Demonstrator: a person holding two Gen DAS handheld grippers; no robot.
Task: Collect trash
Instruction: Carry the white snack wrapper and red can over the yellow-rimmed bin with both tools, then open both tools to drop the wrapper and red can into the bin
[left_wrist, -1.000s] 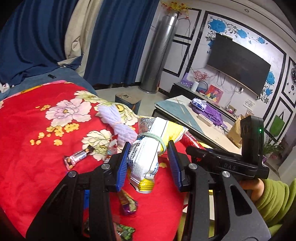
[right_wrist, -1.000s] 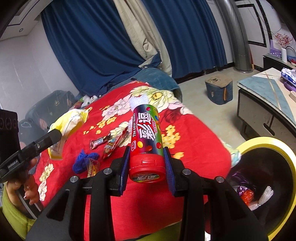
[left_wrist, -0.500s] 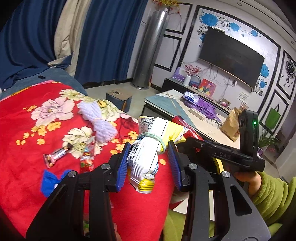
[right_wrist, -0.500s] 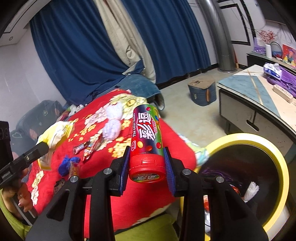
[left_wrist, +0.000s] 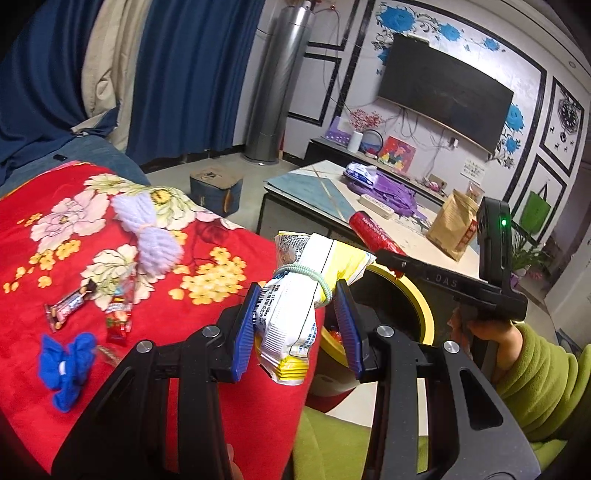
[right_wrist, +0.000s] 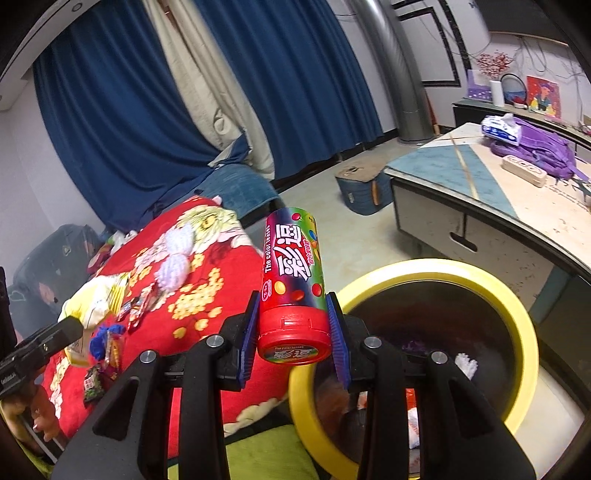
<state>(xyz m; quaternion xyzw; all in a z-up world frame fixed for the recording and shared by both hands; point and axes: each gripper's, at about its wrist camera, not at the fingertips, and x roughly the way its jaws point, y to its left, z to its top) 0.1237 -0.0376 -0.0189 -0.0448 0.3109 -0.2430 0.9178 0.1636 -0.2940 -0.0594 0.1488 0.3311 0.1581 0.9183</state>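
Note:
My left gripper (left_wrist: 297, 308) is shut on a rolled white-and-yellow snack bag (left_wrist: 295, 295) tied with a green band, held at the red blanket's edge beside the yellow-rimmed trash bin (left_wrist: 421, 302). My right gripper (right_wrist: 293, 325) is shut on a red candy tube (right_wrist: 293, 277) and holds it upright at the left rim of the bin (right_wrist: 517, 314), which holds trash. The tube's far end (left_wrist: 371, 230) and the right gripper body also show in the left wrist view. The bag (right_wrist: 96, 299) shows at the left of the right wrist view.
On the red floral blanket (left_wrist: 44, 369) lie candy wrappers (left_wrist: 68, 304), a blue yarn piece (left_wrist: 68, 363) and white-lilac yarn (left_wrist: 151, 236). A low table (right_wrist: 498, 199) with purple items stands behind the bin. A blue stool (right_wrist: 362, 188) sits on the floor.
Both grippers have swung right, away from the blanket toward the bin. The bin now fills the lower right of the right wrist view. Both grips are unchanged.

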